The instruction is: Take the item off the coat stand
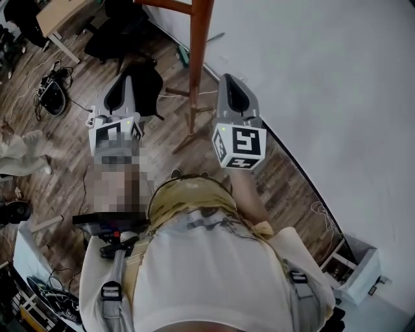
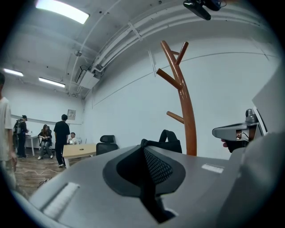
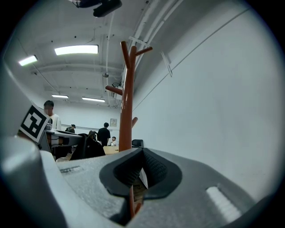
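Closed, empty left tongs (image 2: 146, 160) and right tongs (image 3: 142, 164) face the coat stand (image 2: 187, 111); the black bag (image 2: 162, 141) beside it looks soft and light, best gripped by its top loop.

Open office-lab: desk (image 2: 82, 150), office chair (image 2: 107, 146), floor cables (image 1: 47, 87), ceiling strip lights (image 2: 62, 10).

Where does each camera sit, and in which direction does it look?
Head view: on the person's head, looking steeply down; shows the shirt, left claw and right claw.
Left gripper view: on the left claw, looking along its closed jaws towards the coat stand.
Right gripper view: on the right claw, looking along its closed jaws at that stand.
Shared: all three show the coat stand.
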A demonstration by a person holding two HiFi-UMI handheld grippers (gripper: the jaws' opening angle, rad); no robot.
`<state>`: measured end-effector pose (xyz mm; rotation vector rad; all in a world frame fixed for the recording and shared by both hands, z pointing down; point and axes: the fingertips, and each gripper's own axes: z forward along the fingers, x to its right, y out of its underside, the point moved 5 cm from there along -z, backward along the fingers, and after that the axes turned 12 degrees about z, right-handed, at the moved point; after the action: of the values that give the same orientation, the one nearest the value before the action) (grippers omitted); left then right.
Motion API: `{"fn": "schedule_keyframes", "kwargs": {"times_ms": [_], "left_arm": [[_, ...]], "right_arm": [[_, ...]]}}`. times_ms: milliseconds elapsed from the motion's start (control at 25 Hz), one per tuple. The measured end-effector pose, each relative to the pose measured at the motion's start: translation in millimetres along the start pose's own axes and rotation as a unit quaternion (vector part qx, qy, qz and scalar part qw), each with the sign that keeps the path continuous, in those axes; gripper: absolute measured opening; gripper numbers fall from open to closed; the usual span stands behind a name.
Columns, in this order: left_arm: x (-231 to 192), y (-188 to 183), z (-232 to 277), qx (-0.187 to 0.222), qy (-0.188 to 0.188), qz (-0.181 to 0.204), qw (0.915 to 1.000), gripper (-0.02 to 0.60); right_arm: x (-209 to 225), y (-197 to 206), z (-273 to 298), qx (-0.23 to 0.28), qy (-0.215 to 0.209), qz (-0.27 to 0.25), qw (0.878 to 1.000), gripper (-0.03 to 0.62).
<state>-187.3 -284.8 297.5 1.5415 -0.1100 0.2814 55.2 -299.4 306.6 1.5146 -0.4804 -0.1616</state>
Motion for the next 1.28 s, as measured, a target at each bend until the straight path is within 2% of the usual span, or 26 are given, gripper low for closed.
{"fn": "schedule_keyframes", "kwargs": {"times_ms": [1280], "left_arm": [[3.4, -4.0, -2.1, 0.005, 0.005, 0.001, 1.0, 0.012]], "right_arm": [[-2.9, -2.7, -0.9, 0.001, -0.006, -0.014, 1.0, -0.005]]}}
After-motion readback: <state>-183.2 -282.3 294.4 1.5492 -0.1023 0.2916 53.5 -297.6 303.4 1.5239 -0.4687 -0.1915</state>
